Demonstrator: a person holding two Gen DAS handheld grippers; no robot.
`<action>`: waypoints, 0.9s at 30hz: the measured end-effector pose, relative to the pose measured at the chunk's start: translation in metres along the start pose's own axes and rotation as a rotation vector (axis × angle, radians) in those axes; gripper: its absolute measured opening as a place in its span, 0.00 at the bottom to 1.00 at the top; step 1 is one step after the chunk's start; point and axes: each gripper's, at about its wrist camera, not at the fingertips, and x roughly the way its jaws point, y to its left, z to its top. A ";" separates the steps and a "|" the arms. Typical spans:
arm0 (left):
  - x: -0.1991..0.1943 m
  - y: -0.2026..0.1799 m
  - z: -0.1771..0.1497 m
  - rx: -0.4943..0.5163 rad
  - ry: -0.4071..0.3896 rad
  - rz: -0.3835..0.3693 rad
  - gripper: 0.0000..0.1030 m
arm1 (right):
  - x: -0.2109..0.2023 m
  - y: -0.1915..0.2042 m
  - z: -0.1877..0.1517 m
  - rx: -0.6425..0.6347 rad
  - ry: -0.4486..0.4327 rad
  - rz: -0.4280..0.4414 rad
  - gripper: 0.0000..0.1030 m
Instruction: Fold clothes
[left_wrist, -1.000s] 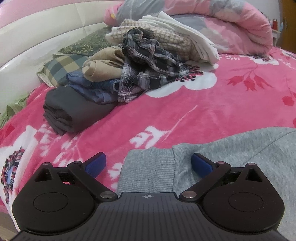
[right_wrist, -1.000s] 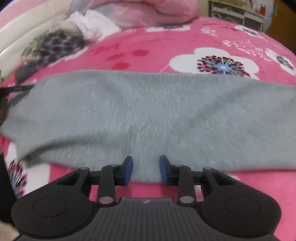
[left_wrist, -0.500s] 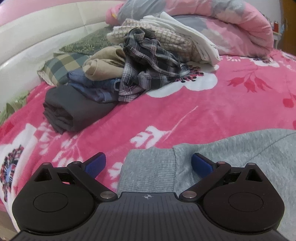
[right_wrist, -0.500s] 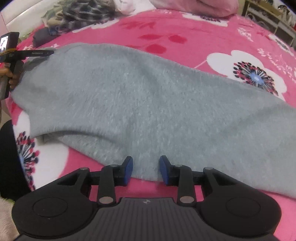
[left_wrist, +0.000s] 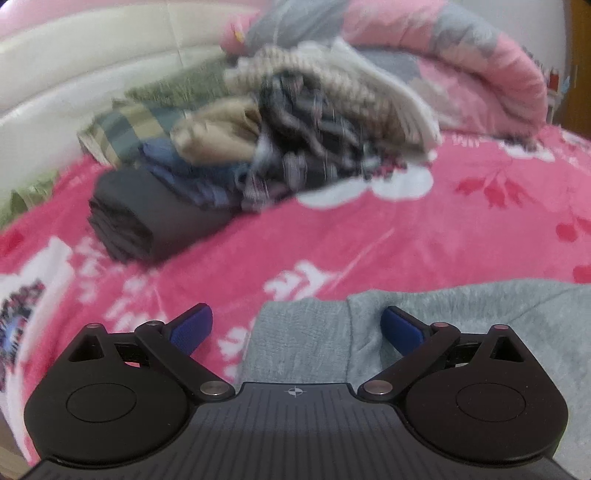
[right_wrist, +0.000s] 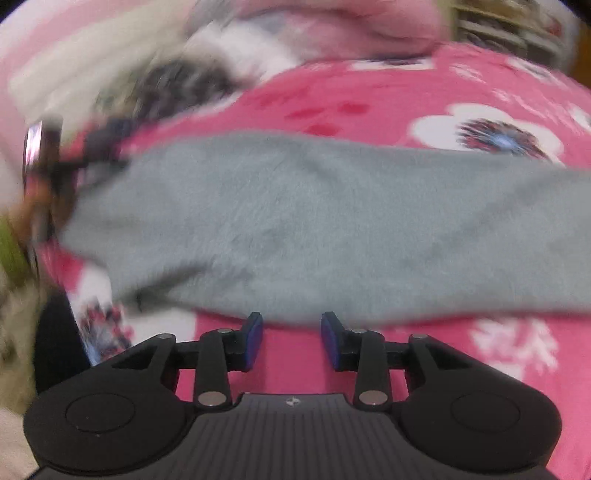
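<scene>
Right wrist view: grey sweater (right_wrist: 332, 221) spread flat on bed (right_wrist: 369, 96) for folding.
Right gripper (right_wrist: 291, 332) fingers narrow, just opening, empty at hem; left gripper (left_wrist: 297, 325) fingers wide, straddling cuff.

Ahead of the left gripper (left_wrist: 297, 326), whose jaws stand wide, a broad stretch of the pink floral blanket (left_wrist: 369, 236) lies bare, open for passage. Farther back, a heap of clothes (left_wrist: 280, 147) and a folded dark garment (left_wrist: 147, 218) block the way toward the headboard (left_wrist: 74, 74). The grey sweater (right_wrist: 332, 221) spans the bed across the right gripper (right_wrist: 291, 338); bare blanket shows just before its parted fingertips and beyond the sweater
</scene>
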 end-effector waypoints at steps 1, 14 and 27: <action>-0.006 0.000 0.001 -0.001 -0.023 0.006 0.96 | -0.011 -0.009 0.003 0.029 -0.034 -0.017 0.36; -0.083 -0.103 -0.011 0.043 -0.066 -0.210 0.96 | -0.033 -0.137 -0.022 0.266 -0.259 -0.304 0.37; -0.075 -0.145 -0.031 0.061 -0.024 -0.271 0.96 | -0.117 -0.345 -0.089 1.333 -0.540 -0.230 0.37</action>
